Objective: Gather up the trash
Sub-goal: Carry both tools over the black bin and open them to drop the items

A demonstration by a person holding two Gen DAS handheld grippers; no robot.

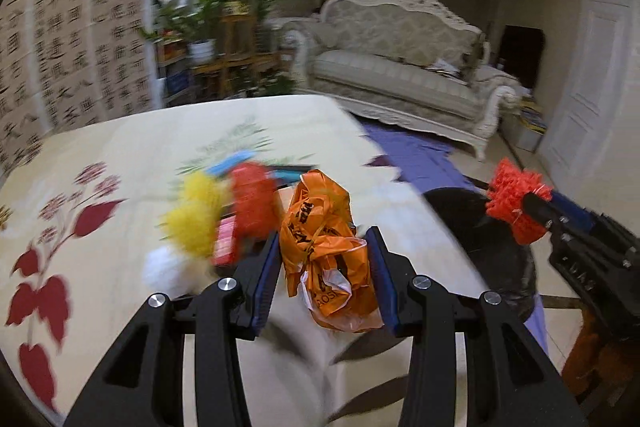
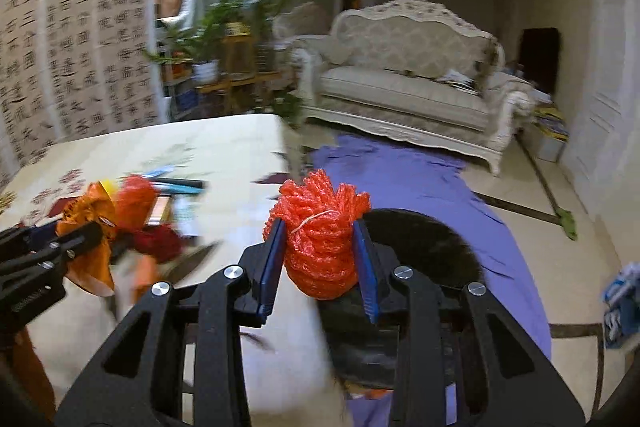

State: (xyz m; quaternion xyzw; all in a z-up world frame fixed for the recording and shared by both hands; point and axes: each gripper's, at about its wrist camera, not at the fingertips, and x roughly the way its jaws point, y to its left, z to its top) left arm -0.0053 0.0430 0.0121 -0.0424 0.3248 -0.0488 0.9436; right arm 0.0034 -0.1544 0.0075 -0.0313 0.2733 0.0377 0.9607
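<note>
On my far left is the wall of calligraphy sheets [image 1: 76, 39], then the table [image 1: 120, 155] with its cream cloth printed in red leaves. Sitting on it is a blurry heap of trash: a white fluffy ball [image 1: 166, 269], a yellow one [image 1: 196, 215], a red one [image 1: 254, 203], plus a couple of pens [image 2: 180, 183] behind them.

My left gripper [image 1: 326, 265] has its jaws clamped on a crumpled orange plastic bag [image 1: 326, 251]; both blue pads press into its sides, and the bag is held above the table's near edge. In the right wrist view the same gripper shows at the left edge with the orange bag bunched in it.

Next over, my right gripper [image 2: 320, 257] has its jaws closed on a wad of red mesh netting [image 2: 318, 239] tied with a thin string, pads squeezing both sides. It hangs right over the black trash bag [image 2: 420, 239], which stands open just beside the table on the purple sheet [image 2: 420, 179] spread over the floor.

Further right and back there's 1 ornate white sofa [image 2: 412, 67], and a green broom head [image 2: 566, 221] on the tiles.
</note>
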